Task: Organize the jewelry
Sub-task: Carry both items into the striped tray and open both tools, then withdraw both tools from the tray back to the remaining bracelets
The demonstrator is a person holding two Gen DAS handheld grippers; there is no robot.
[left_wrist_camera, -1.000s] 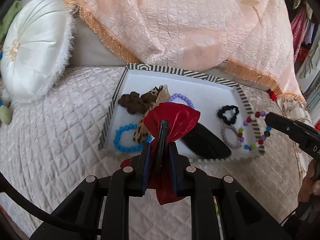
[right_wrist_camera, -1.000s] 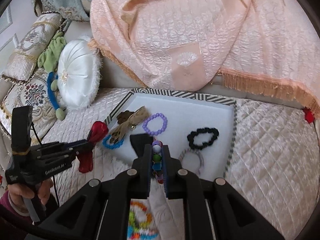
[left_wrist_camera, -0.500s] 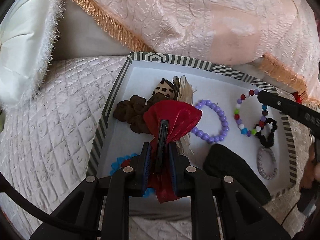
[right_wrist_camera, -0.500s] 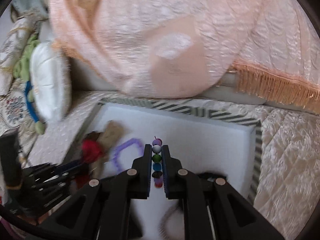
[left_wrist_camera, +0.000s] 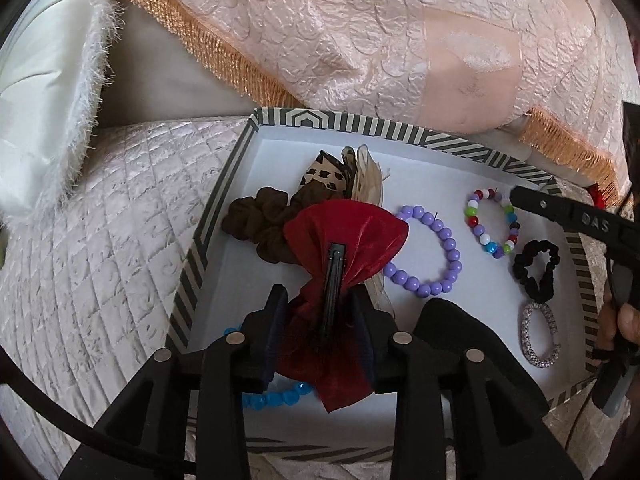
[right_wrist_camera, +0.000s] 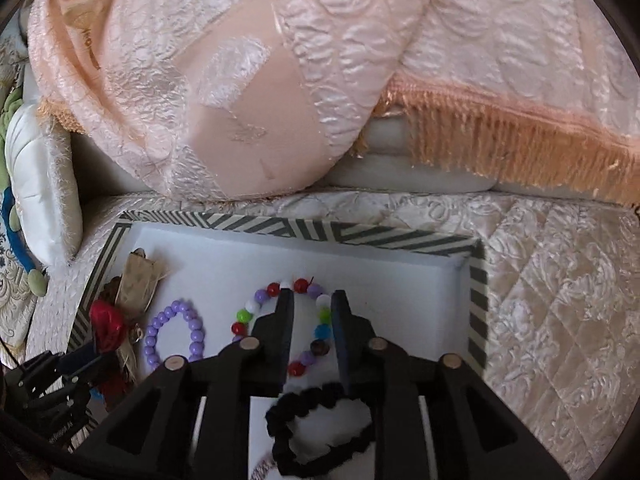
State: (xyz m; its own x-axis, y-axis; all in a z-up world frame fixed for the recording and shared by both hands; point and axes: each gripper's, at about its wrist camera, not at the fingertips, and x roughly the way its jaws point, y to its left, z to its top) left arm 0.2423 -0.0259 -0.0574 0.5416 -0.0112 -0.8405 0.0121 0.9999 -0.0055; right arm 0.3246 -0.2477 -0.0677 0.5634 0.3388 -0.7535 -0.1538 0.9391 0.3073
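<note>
A red bow (left_wrist_camera: 344, 232) with a black clip lies between the fingers of my left gripper (left_wrist_camera: 320, 300), over the left part of the striped-rim tray (left_wrist_camera: 360, 124). Its jaws are opening and the pads stand off the clip. The multicoloured bead bracelet (right_wrist_camera: 243, 315) lies flat on the white tray floor. My right gripper (right_wrist_camera: 312, 300) is low over it with its jaws opening, and its fingertips straddle the bracelet's far side without pressing it. The same bracelet (left_wrist_camera: 471, 211) shows in the left wrist view beside the right gripper's fingertip (left_wrist_camera: 520, 200).
In the tray lie a purple bead bracelet (left_wrist_camera: 450, 244), a black scrunchie (left_wrist_camera: 520, 268), a sparkly ring (left_wrist_camera: 528, 340), a brown scrunchie (left_wrist_camera: 256, 220), a leopard bow (left_wrist_camera: 324, 174) and a blue bracelet (left_wrist_camera: 276, 398). A fringed peach blanket (left_wrist_camera: 400, 40) hangs behind. A white cushion (left_wrist_camera: 40, 100) sits left.
Both grippers came down over the tray. Their jaws, shut before, now stand apart. The multicoloured bracelet has gone from hanging in the right gripper to lying on the tray floor.
</note>
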